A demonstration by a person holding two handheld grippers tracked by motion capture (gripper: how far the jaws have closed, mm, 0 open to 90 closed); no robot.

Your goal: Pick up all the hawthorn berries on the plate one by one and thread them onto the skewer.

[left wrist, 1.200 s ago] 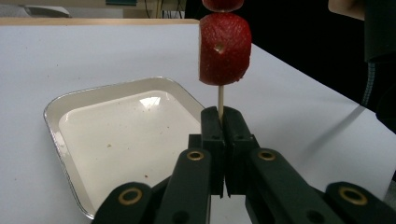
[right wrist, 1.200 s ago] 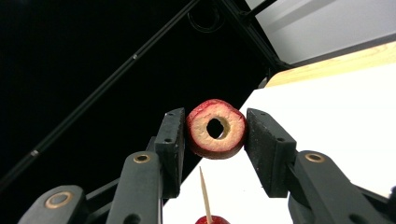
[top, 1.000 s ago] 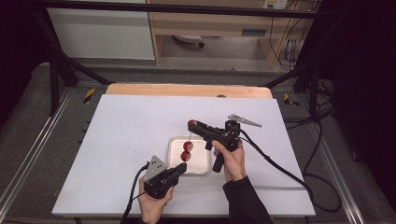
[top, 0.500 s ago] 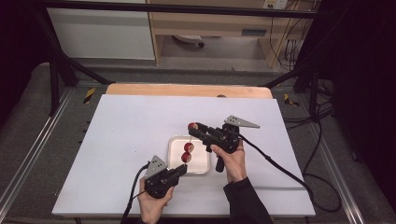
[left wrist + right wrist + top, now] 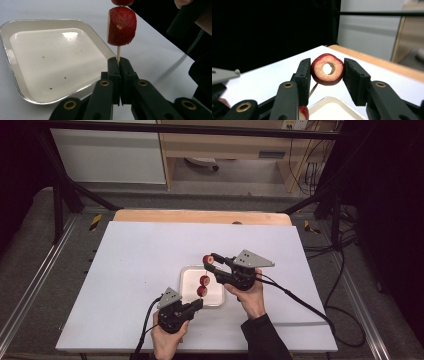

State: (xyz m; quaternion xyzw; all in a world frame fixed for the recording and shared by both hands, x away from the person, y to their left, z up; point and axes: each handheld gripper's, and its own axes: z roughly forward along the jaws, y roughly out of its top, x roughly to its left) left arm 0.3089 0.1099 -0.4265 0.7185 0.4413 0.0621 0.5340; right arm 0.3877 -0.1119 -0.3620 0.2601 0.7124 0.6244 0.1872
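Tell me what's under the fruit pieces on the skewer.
Below the skewered pieces sits the foil tray, bare apart from a few crumbs. The left gripper pinches the skewer's lower end, which its fingers hide.

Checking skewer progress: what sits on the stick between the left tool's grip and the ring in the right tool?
Two red fruit pieces, seen in the high view.

- Left gripper [image 5: 199, 304], lower centre of the high view: black body, grey three-cornered plate on top, black cable trailing to the bottom edge.
- Right gripper [image 5: 212, 266], centre of that view: black, with the same grey plate and a long black cable running right.
- Both gripper views show matte black jaws with brass-coloured pivot rings.
- Dark sleeve on the right forearm at bottom centre.
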